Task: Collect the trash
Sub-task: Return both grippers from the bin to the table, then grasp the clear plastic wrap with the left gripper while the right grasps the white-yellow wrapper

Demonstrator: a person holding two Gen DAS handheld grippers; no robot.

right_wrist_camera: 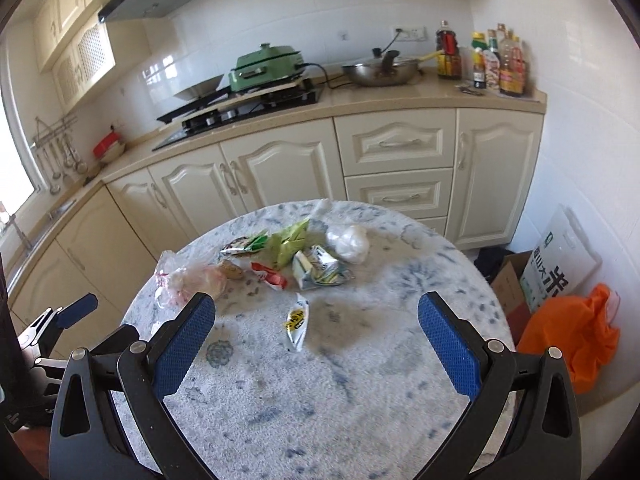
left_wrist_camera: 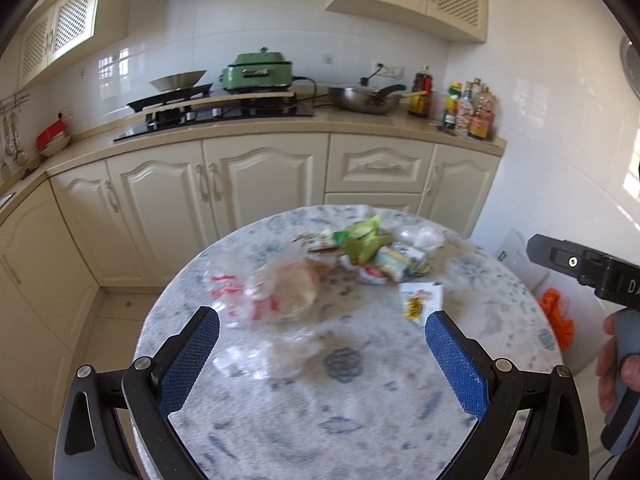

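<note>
A round table (left_wrist_camera: 360,400) with a blue-flecked white cloth (right_wrist_camera: 360,380) holds a heap of trash. It includes a clear plastic bag with red print (left_wrist_camera: 276,288) (right_wrist_camera: 188,280), green wrappers (left_wrist_camera: 364,238) (right_wrist_camera: 290,242), a crumpled carton (left_wrist_camera: 400,260) (right_wrist_camera: 320,270), a white wad (left_wrist_camera: 424,238) (right_wrist_camera: 350,242) and a small yellow-printed sachet (left_wrist_camera: 420,300) (right_wrist_camera: 297,322). My left gripper (left_wrist_camera: 322,334) is open and empty above the near table, just short of the plastic bag. My right gripper (right_wrist_camera: 316,320) is open and empty, with the sachet between its fingers' line of sight.
Cream kitchen cabinets (right_wrist_camera: 280,168) and a counter with a hob (right_wrist_camera: 240,114), green cooker (right_wrist_camera: 268,66), wok (right_wrist_camera: 382,72) and bottles (right_wrist_camera: 496,64) stand behind the table. An orange bag (right_wrist_camera: 572,332) and cardboard boxes (right_wrist_camera: 532,280) lie on the floor at right.
</note>
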